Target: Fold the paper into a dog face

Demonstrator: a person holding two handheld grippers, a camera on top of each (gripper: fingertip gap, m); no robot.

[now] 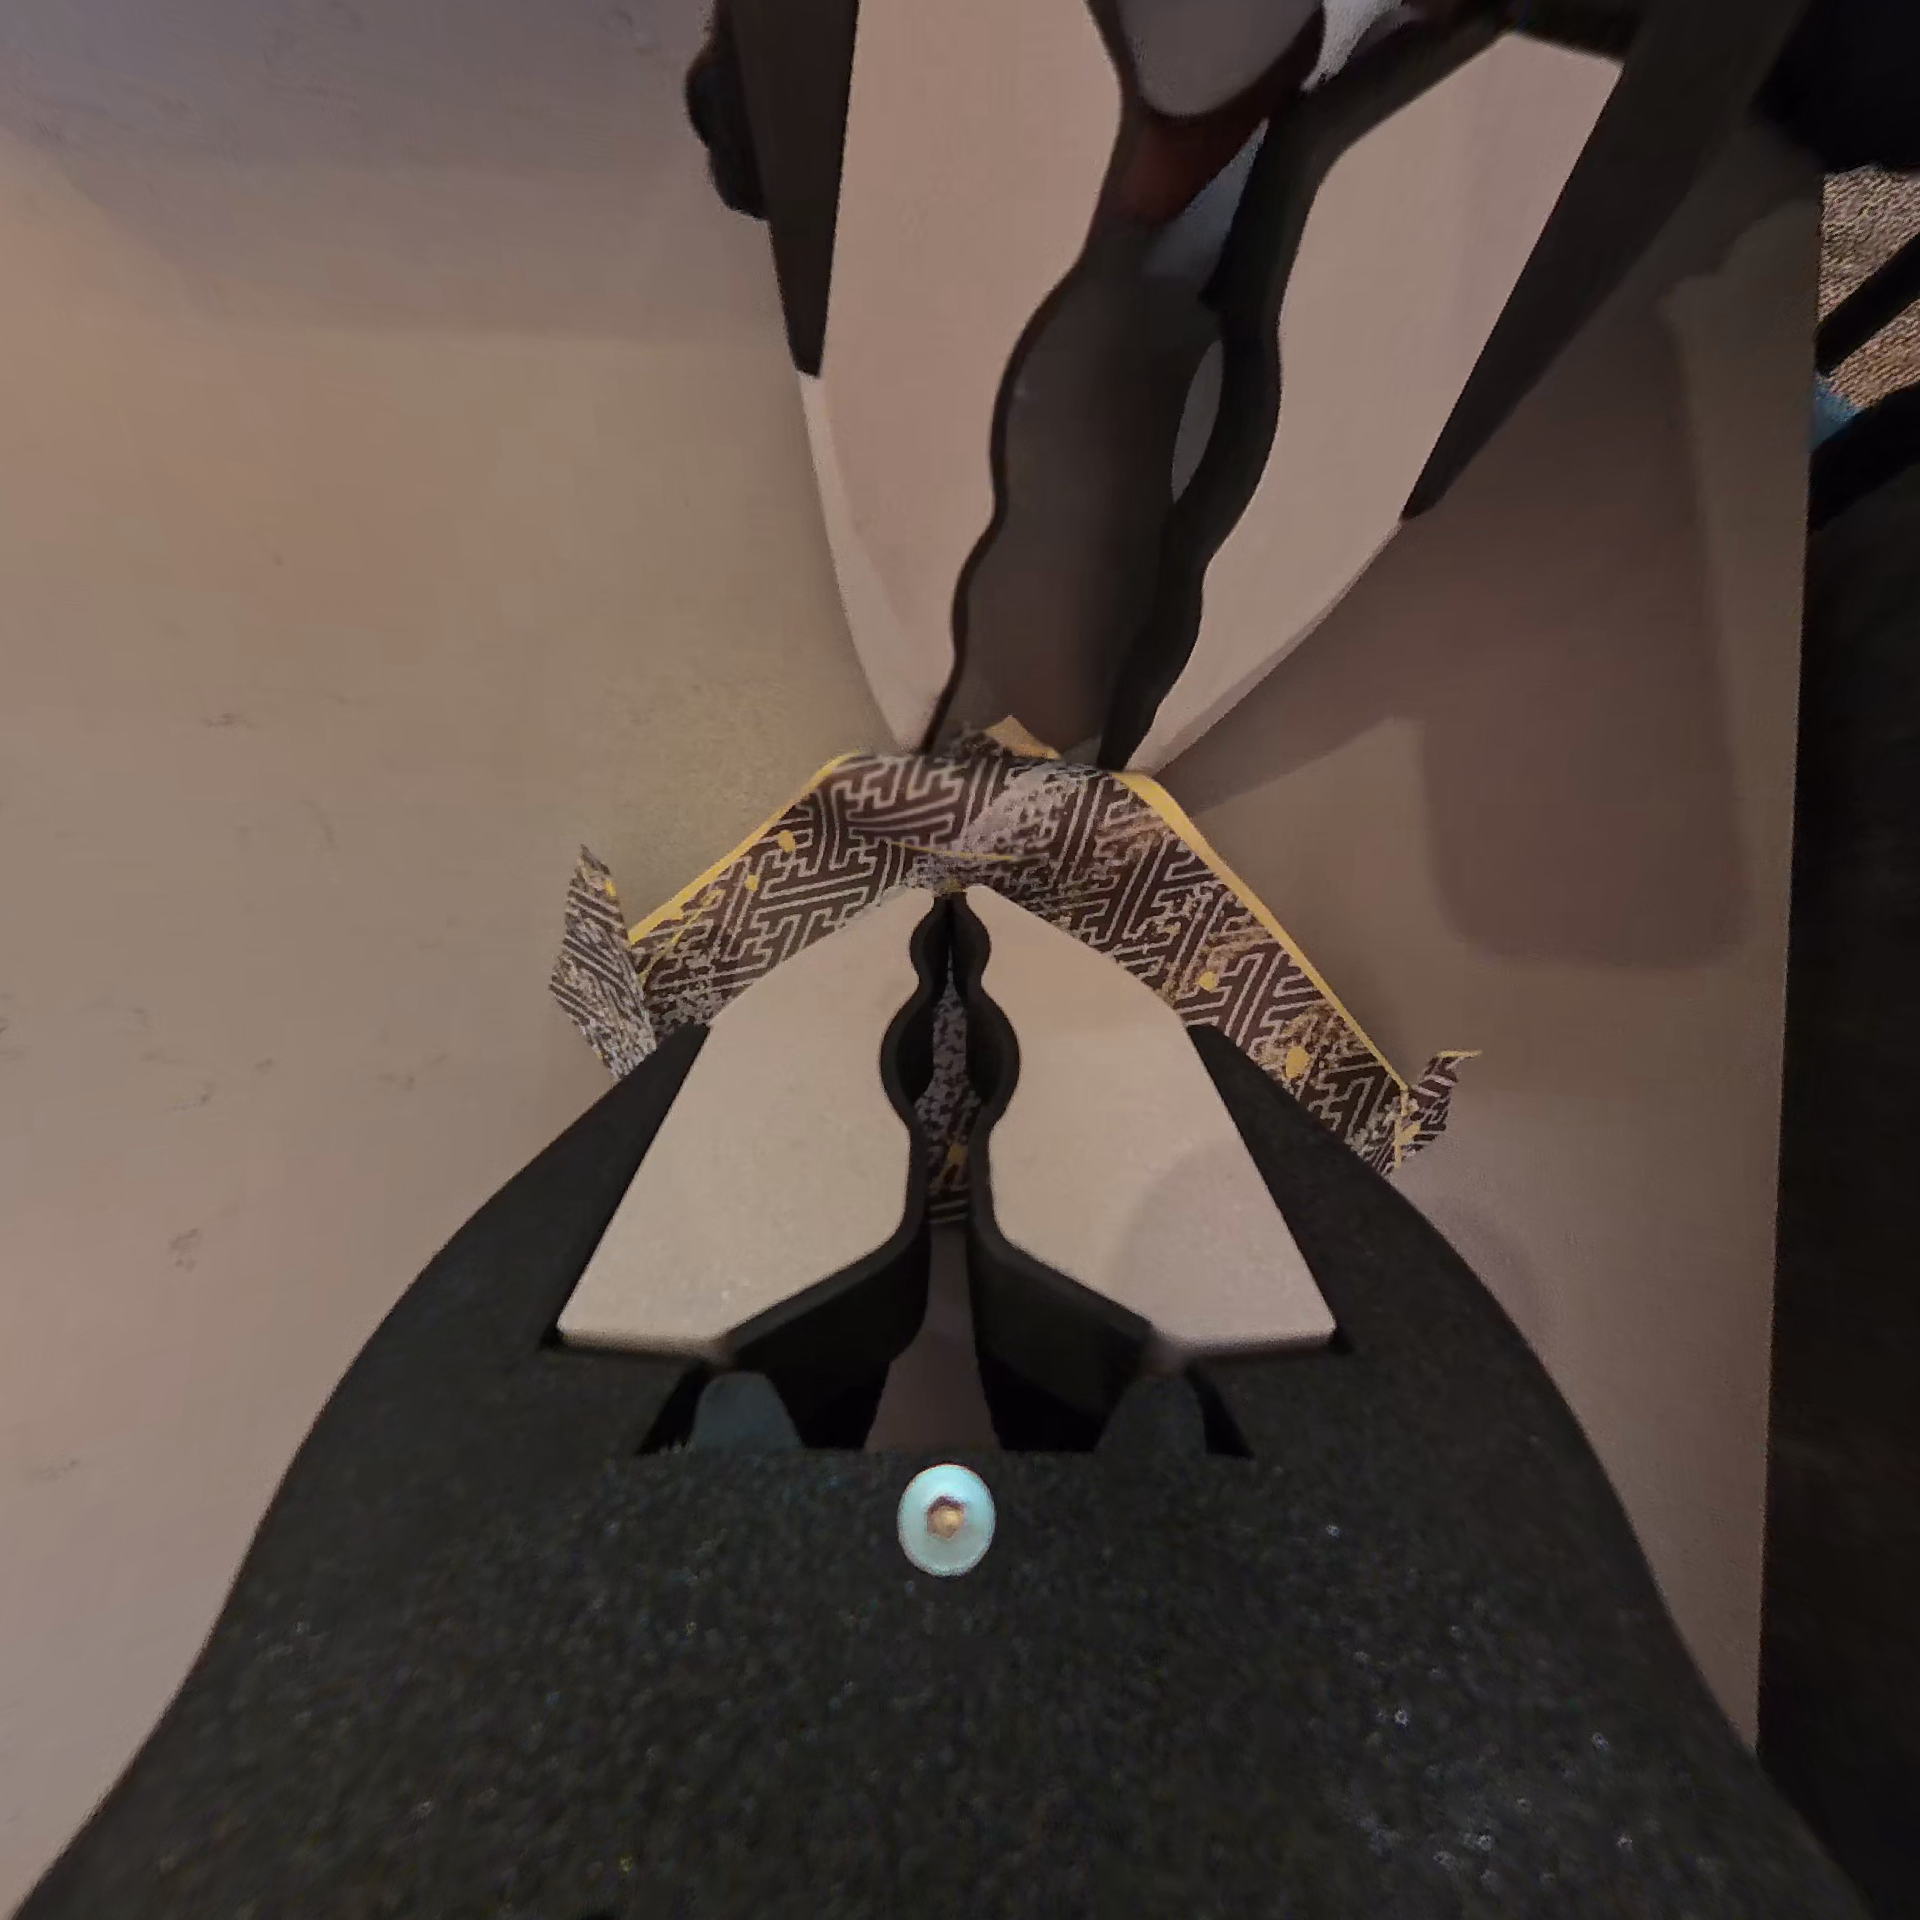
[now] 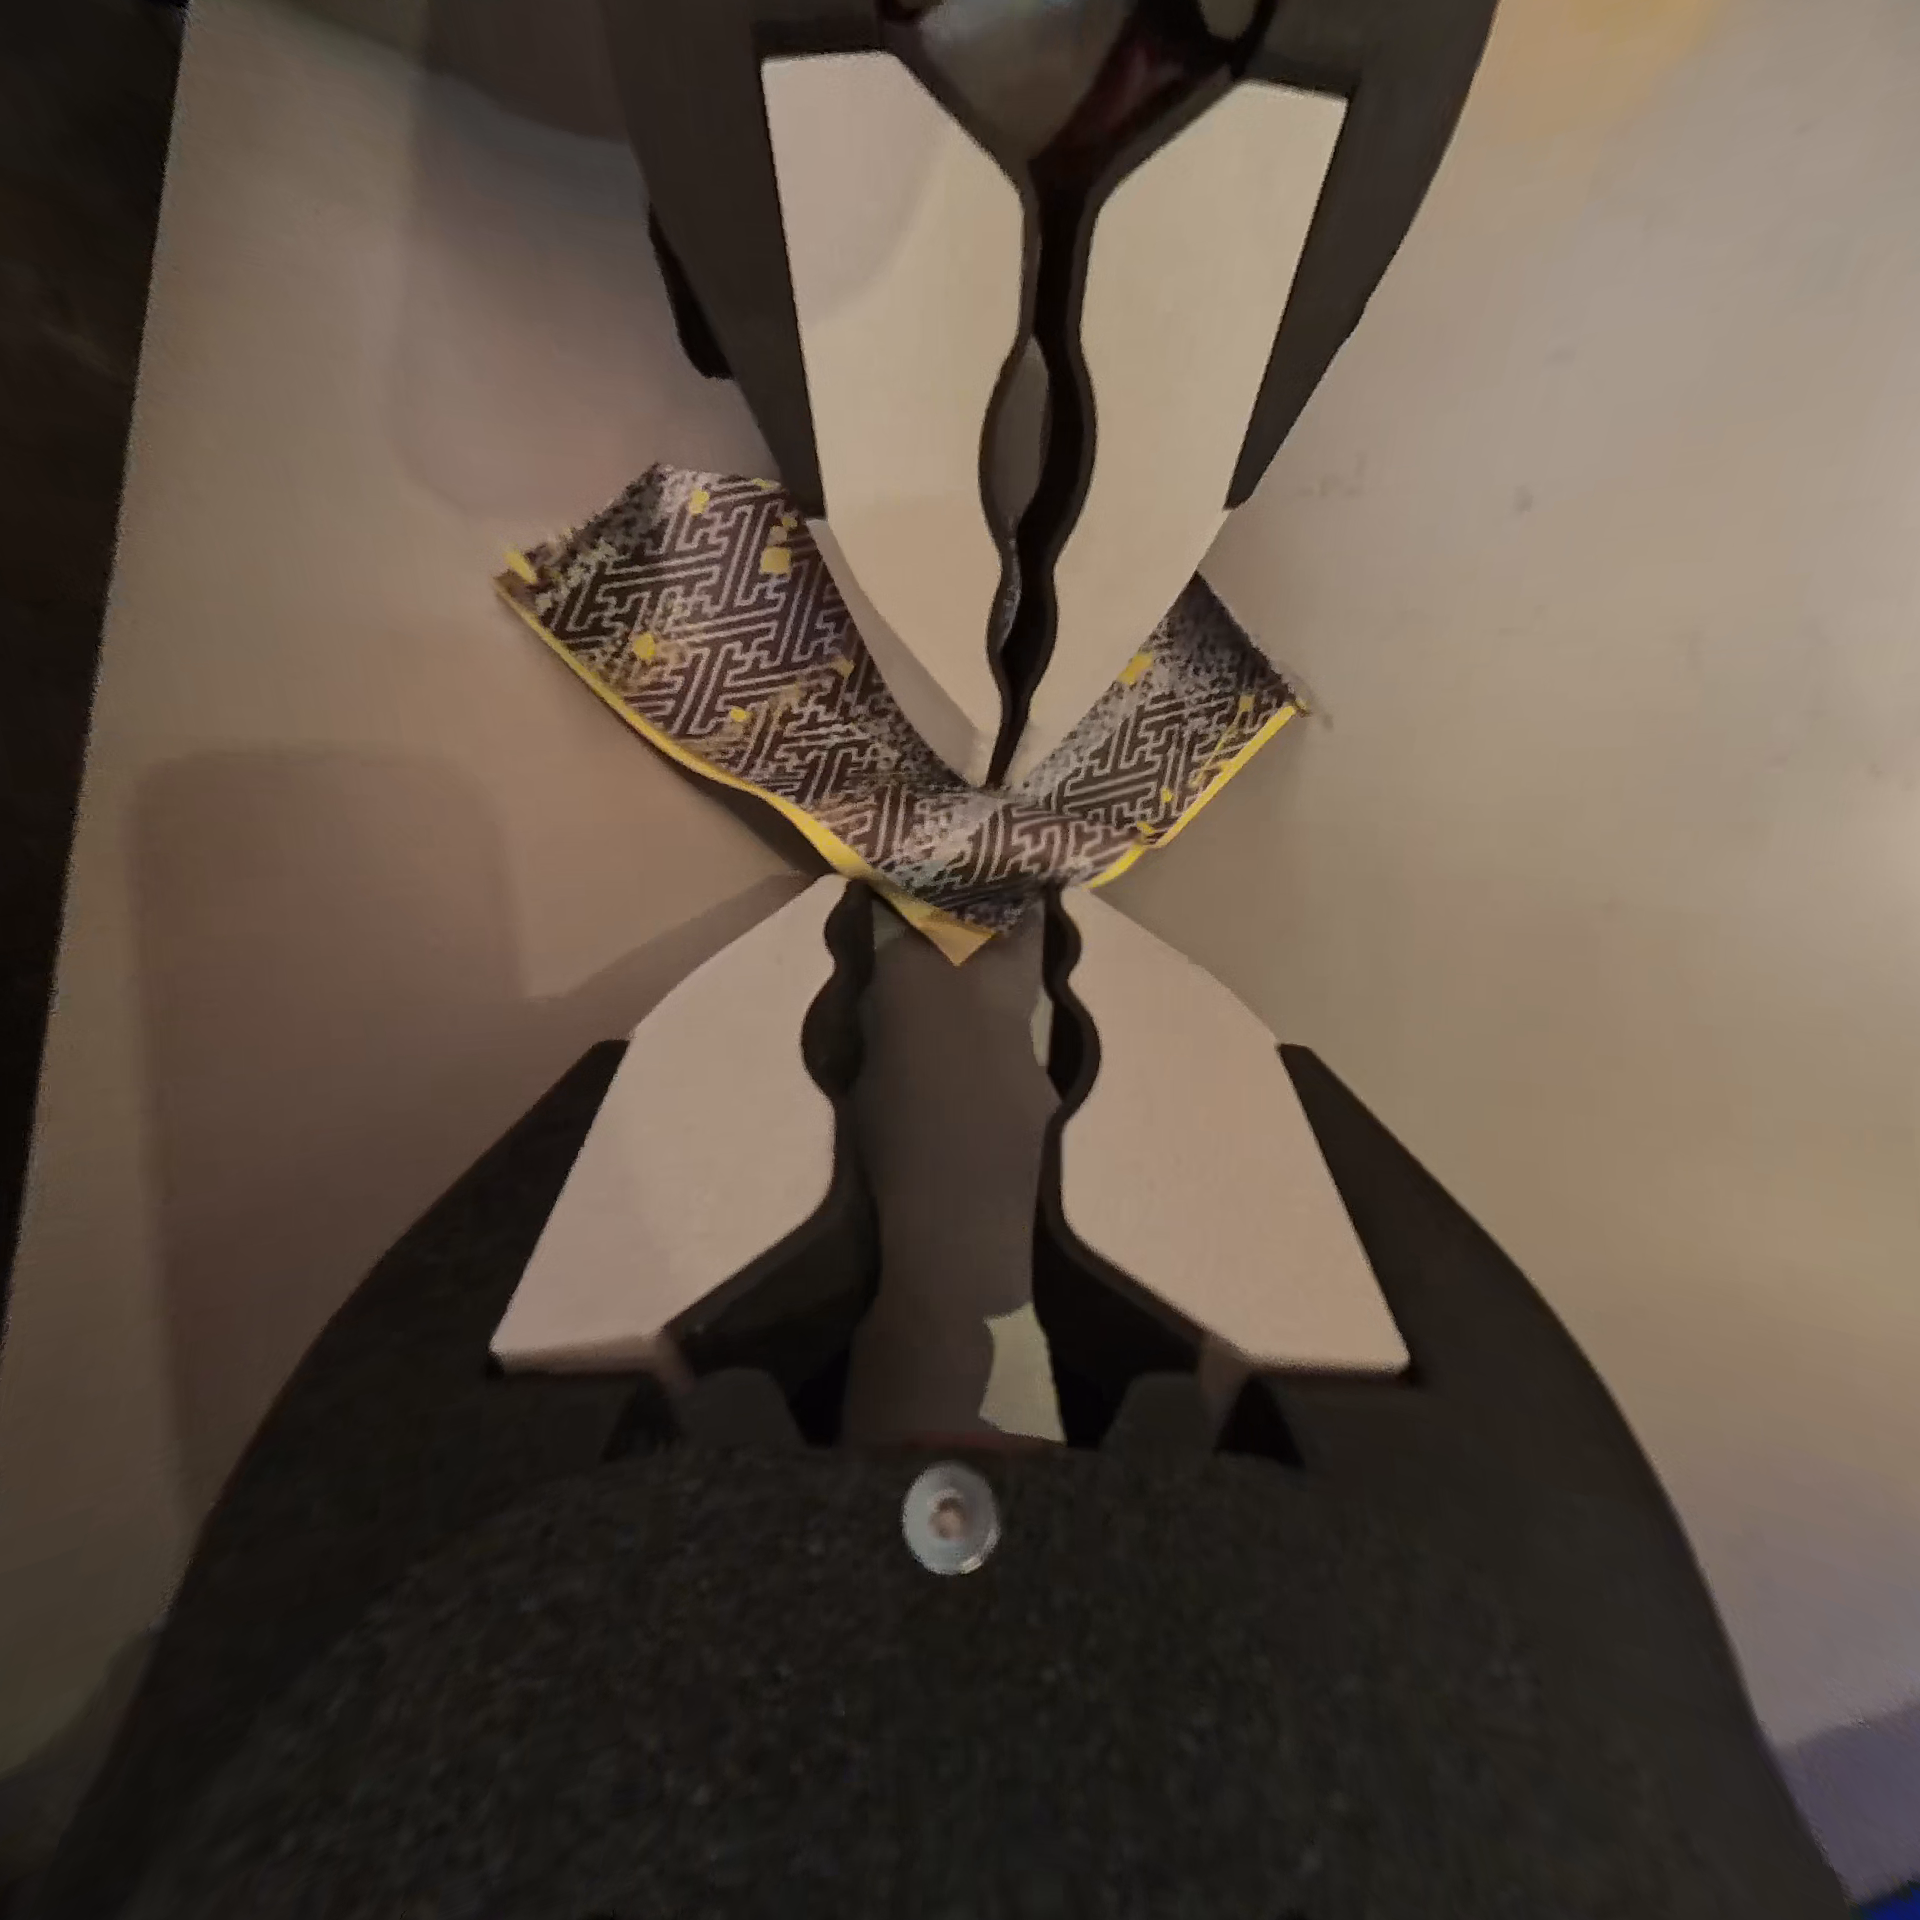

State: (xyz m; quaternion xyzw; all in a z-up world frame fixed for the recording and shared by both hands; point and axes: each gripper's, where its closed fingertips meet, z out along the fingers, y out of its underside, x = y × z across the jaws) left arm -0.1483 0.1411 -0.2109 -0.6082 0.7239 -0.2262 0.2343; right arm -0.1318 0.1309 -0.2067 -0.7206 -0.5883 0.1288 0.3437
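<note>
The paper point(image 1: 1091, 862) is brown with a white maze pattern and a yellow underside. It is folded into a V-shaped band and is held just above the beige table point(image 1: 312, 727). My left gripper point(image 1: 951, 904) is shut on the paper's middle; a strip of it shows between the fingers. In the right wrist view the paper point(image 2: 727, 644) spreads left and right, with the left gripper point(image 2: 1003, 769) pinching it from the far side. My right gripper point(image 2: 951, 914) is open, with the paper's yellow-edged tip between its fingertips. It faces me in the left wrist view point(image 1: 1023, 748).
The table's dark edge runs down the right side of the left wrist view point(image 1: 1849, 1039) and the left side of the right wrist view point(image 2: 62, 520). Bare beige tabletop point(image 2: 1558, 727) lies around the paper.
</note>
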